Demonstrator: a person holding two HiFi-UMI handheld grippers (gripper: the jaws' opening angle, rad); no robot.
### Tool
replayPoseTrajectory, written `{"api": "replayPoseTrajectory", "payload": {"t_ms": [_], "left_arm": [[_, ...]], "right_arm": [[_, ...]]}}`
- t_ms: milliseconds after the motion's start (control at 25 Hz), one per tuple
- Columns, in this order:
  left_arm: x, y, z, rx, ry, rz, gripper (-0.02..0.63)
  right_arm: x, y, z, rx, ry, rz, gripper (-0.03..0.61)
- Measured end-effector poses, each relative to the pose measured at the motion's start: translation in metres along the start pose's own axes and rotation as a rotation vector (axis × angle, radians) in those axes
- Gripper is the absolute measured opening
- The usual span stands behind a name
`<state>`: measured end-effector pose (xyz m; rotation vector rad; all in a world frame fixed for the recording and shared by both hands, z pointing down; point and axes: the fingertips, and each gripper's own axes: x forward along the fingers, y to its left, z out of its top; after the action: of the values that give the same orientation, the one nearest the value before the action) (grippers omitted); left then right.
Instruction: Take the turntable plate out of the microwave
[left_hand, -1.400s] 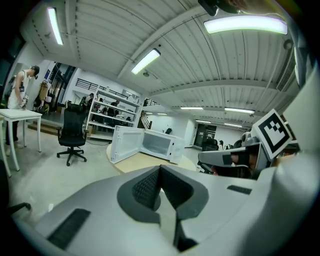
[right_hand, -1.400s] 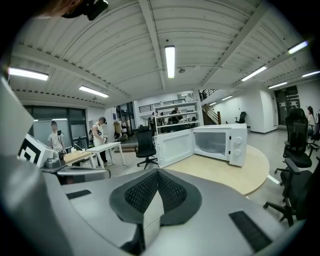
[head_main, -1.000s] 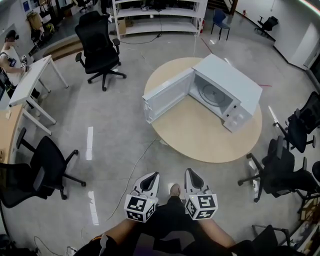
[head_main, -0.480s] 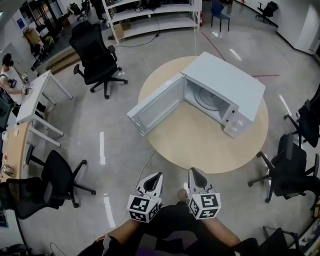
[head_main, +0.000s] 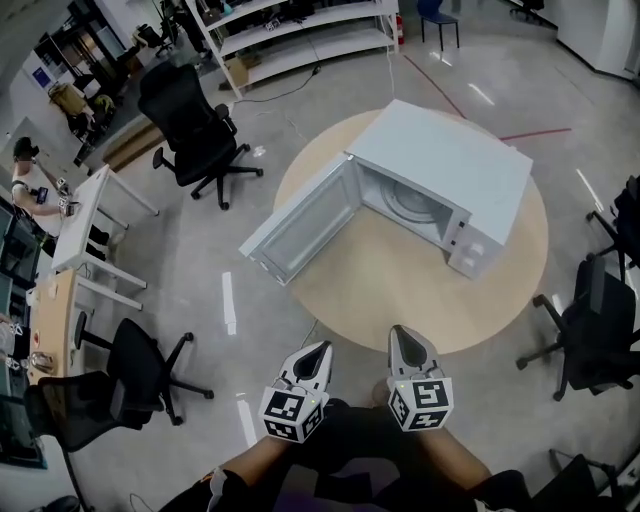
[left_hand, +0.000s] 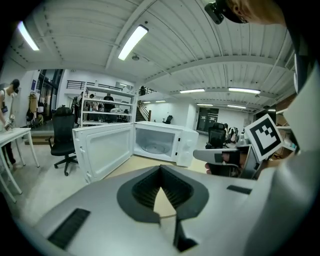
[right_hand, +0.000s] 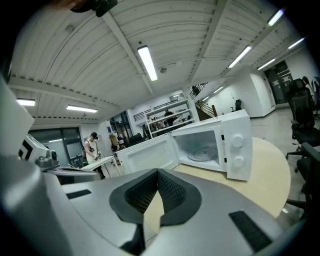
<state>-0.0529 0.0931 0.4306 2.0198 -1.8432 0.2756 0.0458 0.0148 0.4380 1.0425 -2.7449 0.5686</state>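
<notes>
Noted round tan table (head_main: 400, 290) mid-floor on grey concrete. Found black office chair (head_main: 195, 125) beyond it to the left, near white shelving (head_main: 300, 30). Logged second black chair (head_main: 140, 365) at lower left and further chairs (head_main: 595, 320) along the right edge. Recorded white desk (head_main: 88, 210) at left, person (head_main: 30, 185) standing beside it.

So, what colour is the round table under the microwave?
The table is light beige; head view shows it best.
</notes>
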Motion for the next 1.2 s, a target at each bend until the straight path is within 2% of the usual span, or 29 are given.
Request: {"api": "replayPoseTrajectory", "payload": {"t_ms": [200,360,680,880,1200], "left_arm": [[0.018,-0.003,0.004,0.019,0.021,-0.035,0.046],[0.037,0.011,0.006,-0.001,0.031,-0.072,0.046],[0.099,0.036,0.038,-0.031,0.009,-0.246,0.046],[0.133,0.064,0.055,-0.044,0.015,-0.295,0.046],[0.176,0.09,0.067,-0.08,0.032,-0.4,0.046]], "right_arm": [[0.007,-0.019,0.0,0.032,0.001,-0.045,0.017],[0.02,-0.025,0.0,0.042,0.008,-0.087,0.017],[0.053,-0.038,0.02,0.044,0.012,-0.242,0.017],[0.081,-0.048,0.041,0.048,0.001,-0.32,0.017],[0.119,-0.05,0.05,0.098,-0.024,-0.33,0.017]]}}
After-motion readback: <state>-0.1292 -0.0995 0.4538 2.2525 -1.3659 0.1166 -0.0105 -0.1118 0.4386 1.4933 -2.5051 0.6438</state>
